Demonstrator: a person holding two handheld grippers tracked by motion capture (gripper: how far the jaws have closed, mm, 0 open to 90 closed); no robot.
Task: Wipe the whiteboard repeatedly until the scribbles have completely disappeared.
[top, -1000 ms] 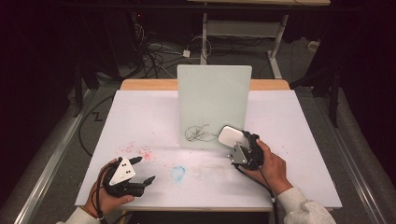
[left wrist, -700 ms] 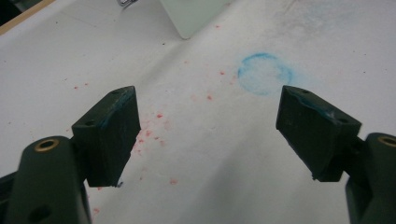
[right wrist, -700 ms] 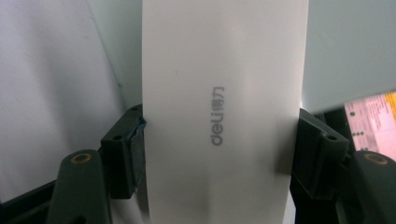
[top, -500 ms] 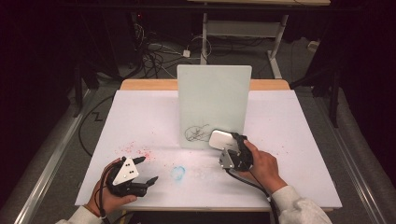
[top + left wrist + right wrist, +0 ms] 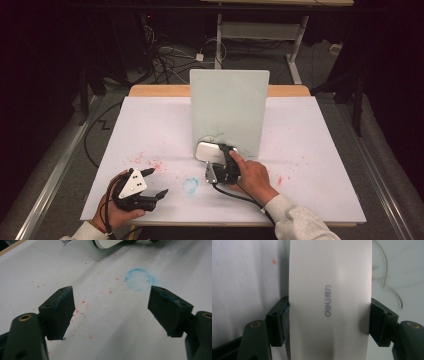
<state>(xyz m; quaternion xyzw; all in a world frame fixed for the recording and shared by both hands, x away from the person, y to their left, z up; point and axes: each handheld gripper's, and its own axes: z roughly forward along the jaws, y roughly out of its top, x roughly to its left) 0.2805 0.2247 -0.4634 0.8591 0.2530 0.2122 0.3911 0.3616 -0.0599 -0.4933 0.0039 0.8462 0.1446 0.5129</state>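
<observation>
- Right gripper (image 5: 220, 159) clamped across white eraser (image 5: 329, 297), pressed at board (image 5: 229, 112) foot, twelve o'clock of blue ring (image 5: 139, 279).
- Left gripper (image 5: 111, 312) spread wide, empty, at seven o'clock.

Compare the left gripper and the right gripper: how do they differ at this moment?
The left gripper has open jaws with nothing between them; the right gripper is shut on a white eraser. The left hovers near a blue ring mark; the right is at the upright whiteboard. Both have black jaws.
</observation>
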